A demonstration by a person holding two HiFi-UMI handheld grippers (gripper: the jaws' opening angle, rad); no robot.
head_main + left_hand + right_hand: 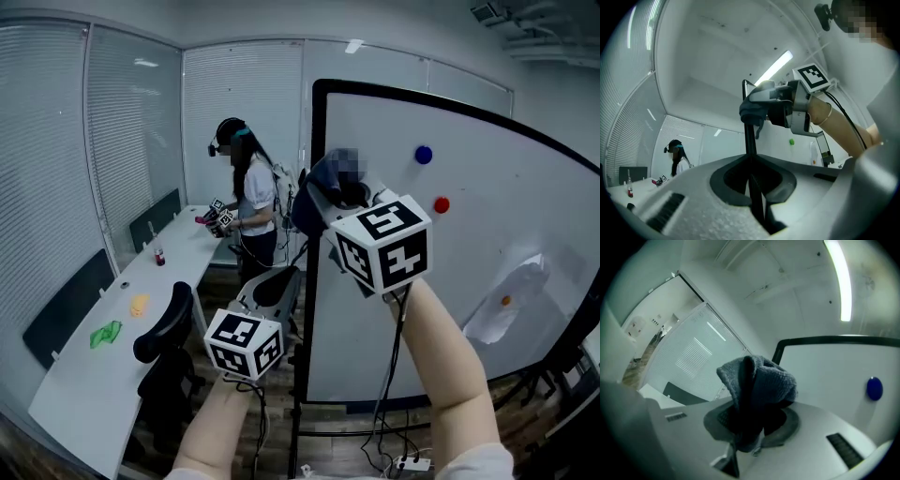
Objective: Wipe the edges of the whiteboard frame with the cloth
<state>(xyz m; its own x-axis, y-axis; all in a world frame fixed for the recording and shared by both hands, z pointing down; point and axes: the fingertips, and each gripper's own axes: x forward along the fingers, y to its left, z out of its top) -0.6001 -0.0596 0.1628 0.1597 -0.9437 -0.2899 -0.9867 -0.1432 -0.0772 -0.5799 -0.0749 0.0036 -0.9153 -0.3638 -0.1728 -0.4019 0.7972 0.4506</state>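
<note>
Cloth (757,380), soft and light, sits pinched mid-bunch in the right gripper (748,427). The left gripper (757,201) looks clamped on the upright of the whiteboard frame (749,136).

I count two grippers: one left gripper (757,206) and one right gripper (745,427). There is one cloth (759,380). There is one whiteboard (487,225) with one black frame (313,122). On it are two round magnets: one blue magnet (424,155) and one red magnet (442,204). One person (251,202) stands at the back. There is one long table (84,394), and on it one bottle (159,255), one yellow thing (139,304) and one green thing (105,334). One black chair (164,328) stands beside it.
</note>
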